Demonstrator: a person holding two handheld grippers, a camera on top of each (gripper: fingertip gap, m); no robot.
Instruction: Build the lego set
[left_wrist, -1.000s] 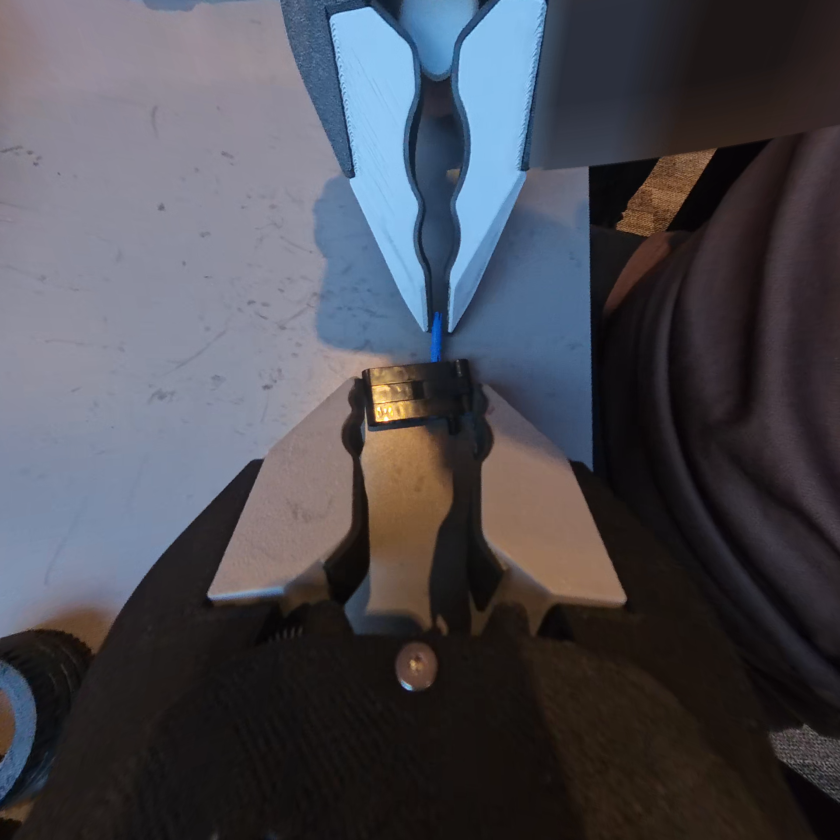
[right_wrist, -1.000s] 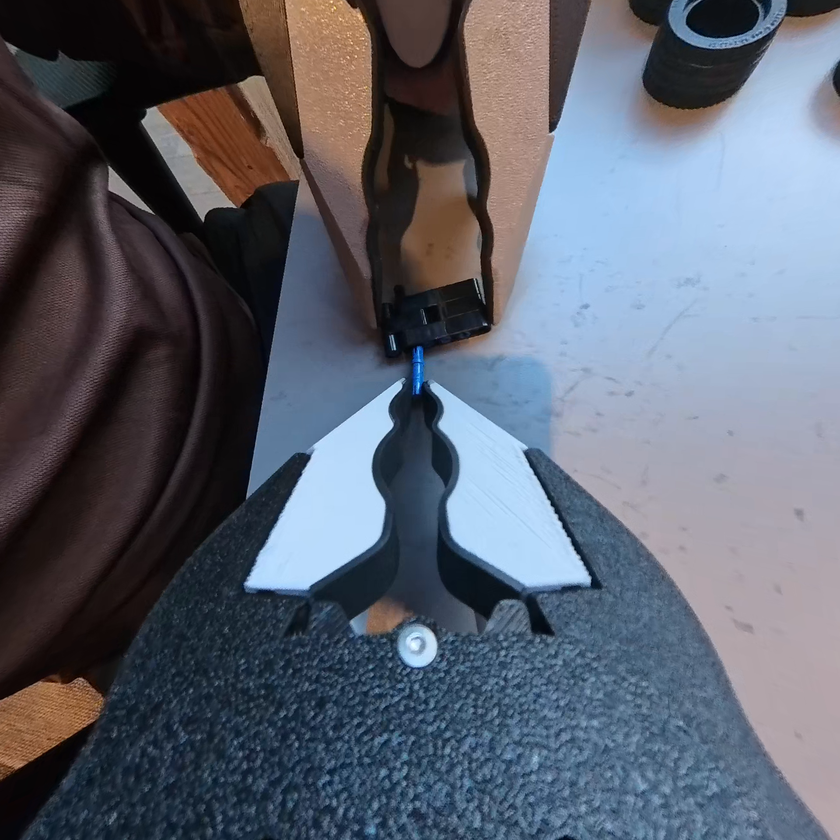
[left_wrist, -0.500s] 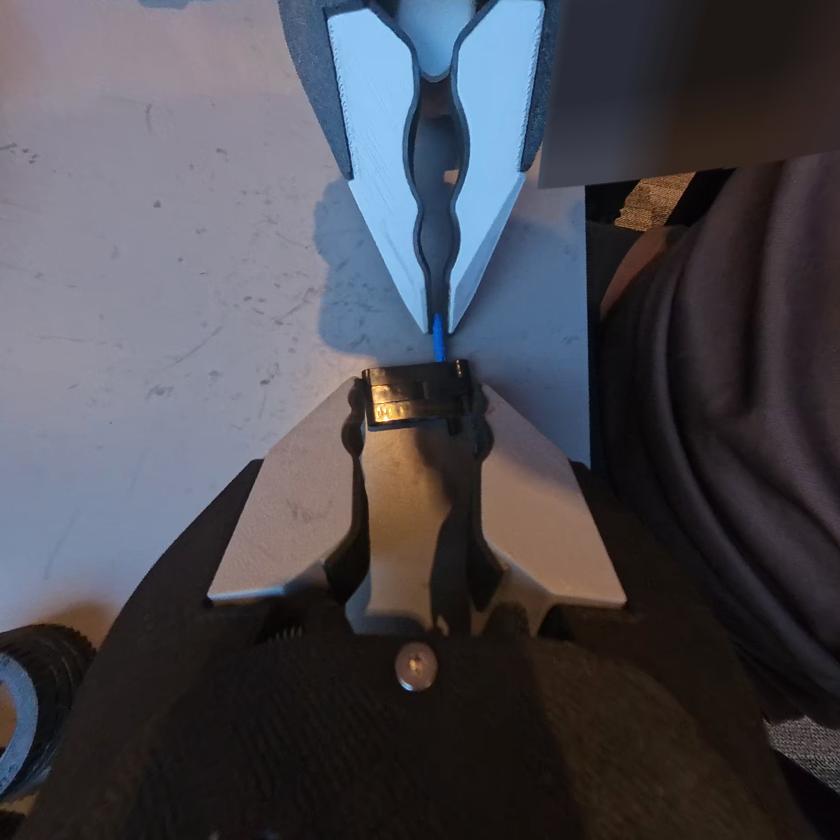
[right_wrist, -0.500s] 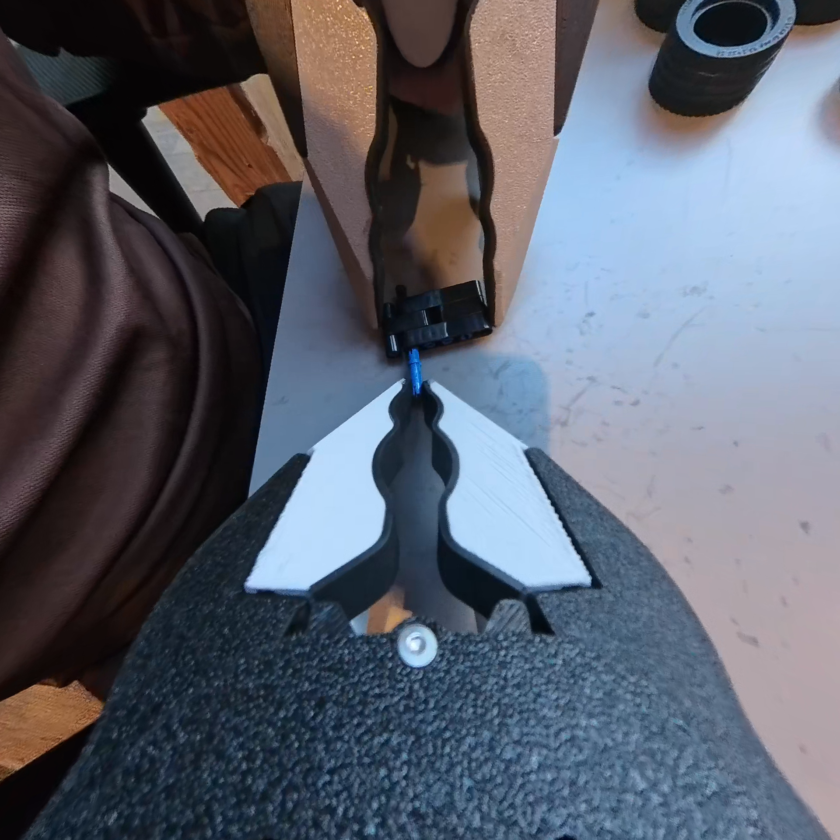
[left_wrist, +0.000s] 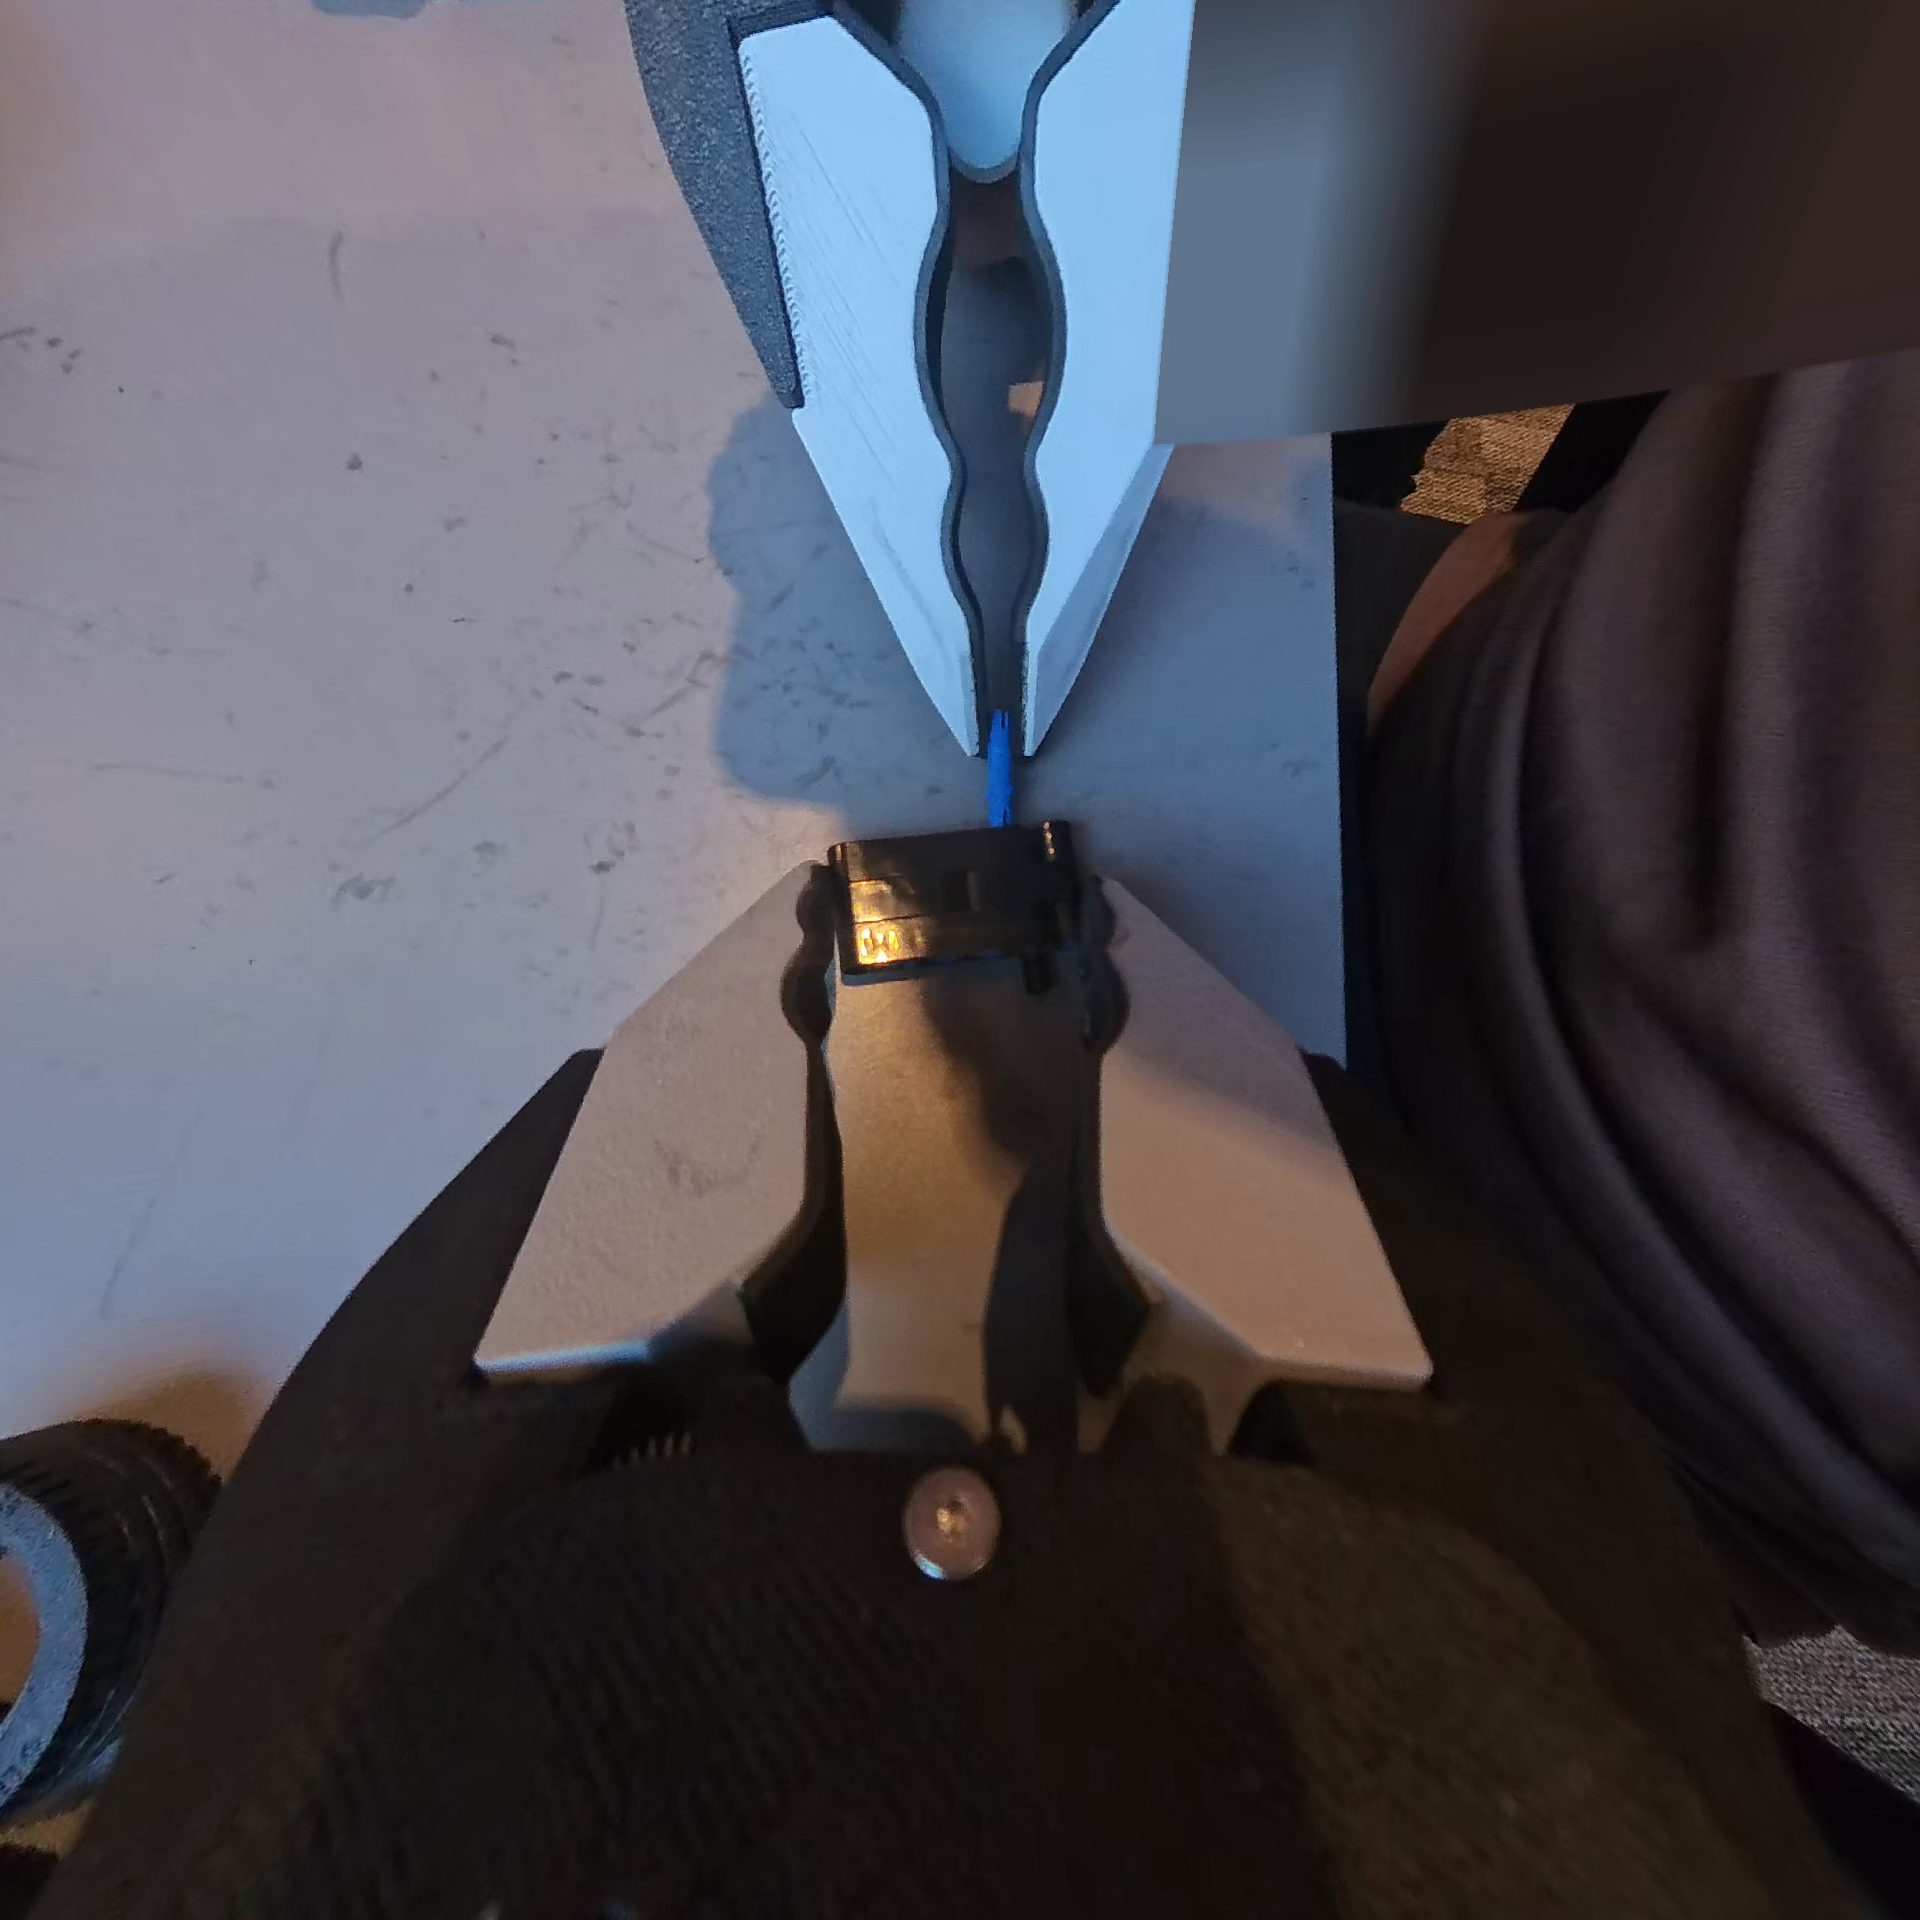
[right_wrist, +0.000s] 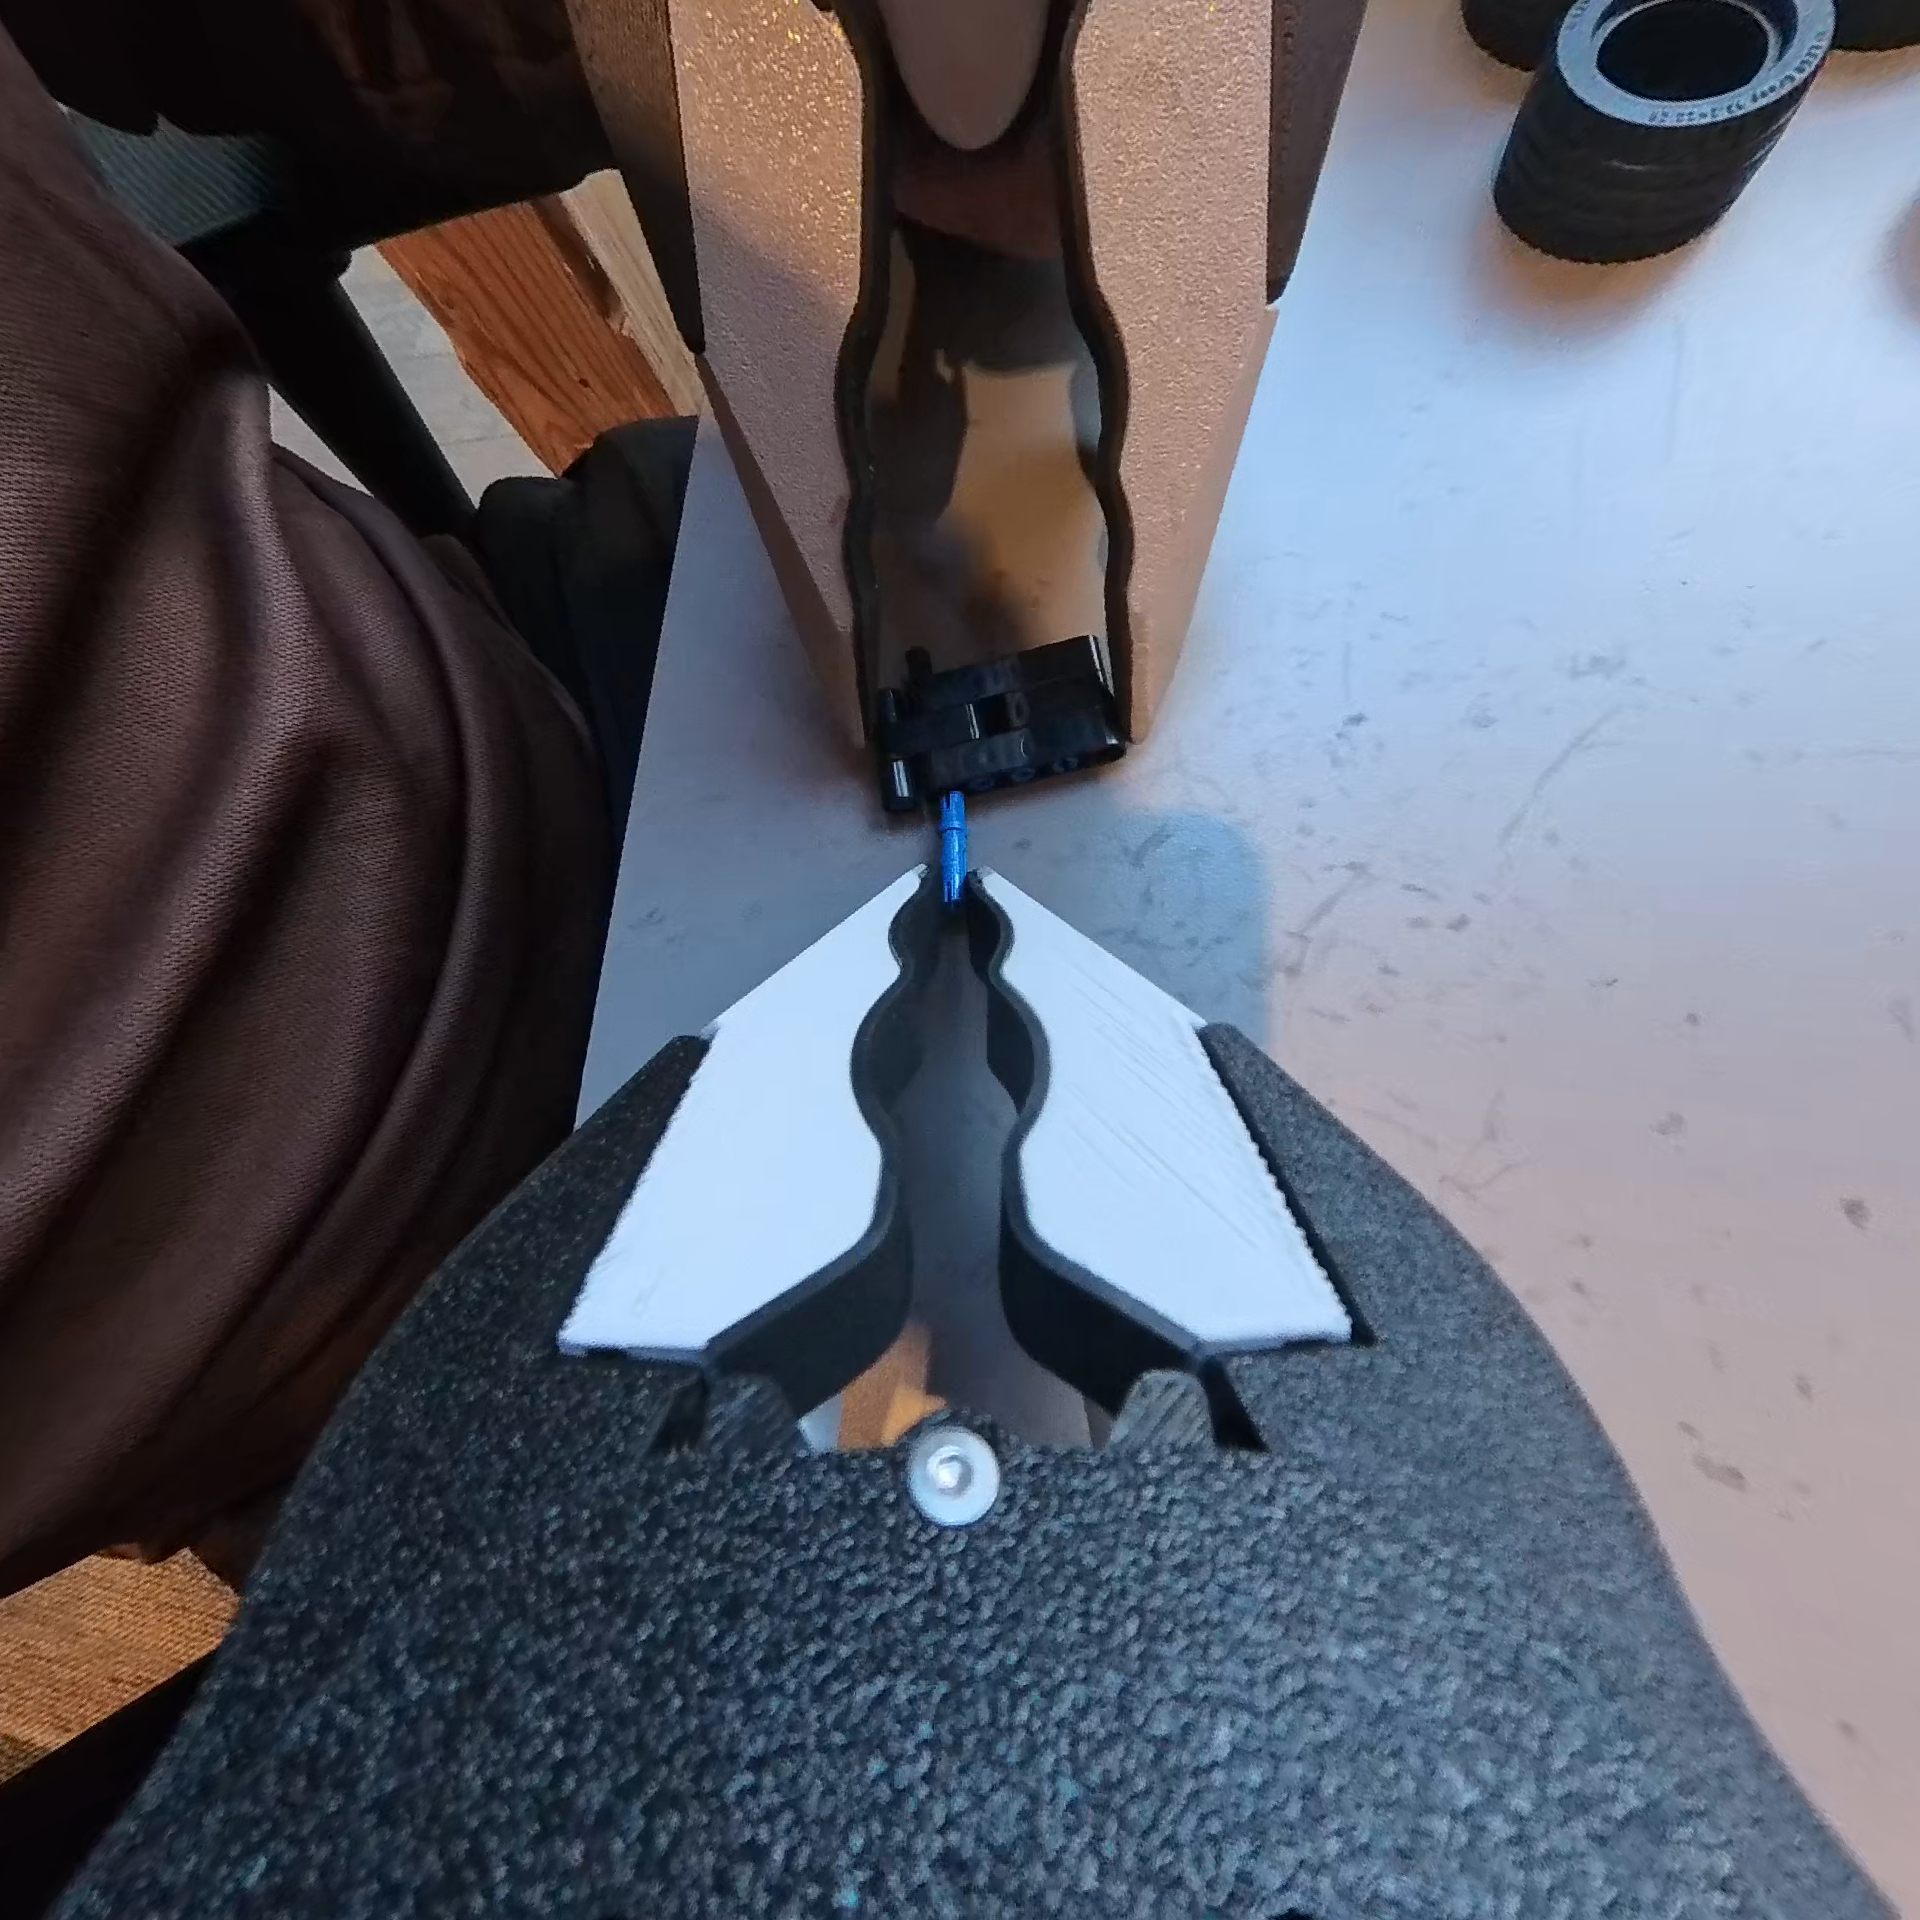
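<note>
Black plastic fills the tips of the left gripper (left_wrist: 951, 914); its fingers are clamped on a small black lego assembly (left_wrist: 951, 902), a flat stack of glossy beams lying crosswise between the pads, with a short black peg at one end; a warm highlight sits on its near face. Opposite, the right gripper (right_wrist: 951, 883) has its white fingers pinched almost together on a thin blue pin (right_wrist: 950, 854); the pin's free end touches the near edge of the black assembly, close to the corner by the table edge; whether it sits in a hole I cannot tell. Seen from the left wrist, the blue pin (left_wrist: 998, 769) stands out from the right gripper's (left_wrist: 1000, 732) tips and meets the top edge of the assembly. Both grippers face each other tip to tip above a pale, scuffed table (right_wrist: 1558, 831); a black rubber tyre (right_wrist: 1652, 125) stands far off on the table, another tyre (left_wrist: 73, 1590) just beside the left gripper's body; dark brown fabric (right_wrist: 260, 831) of a person's clothing lies beyond the table edge.
</note>
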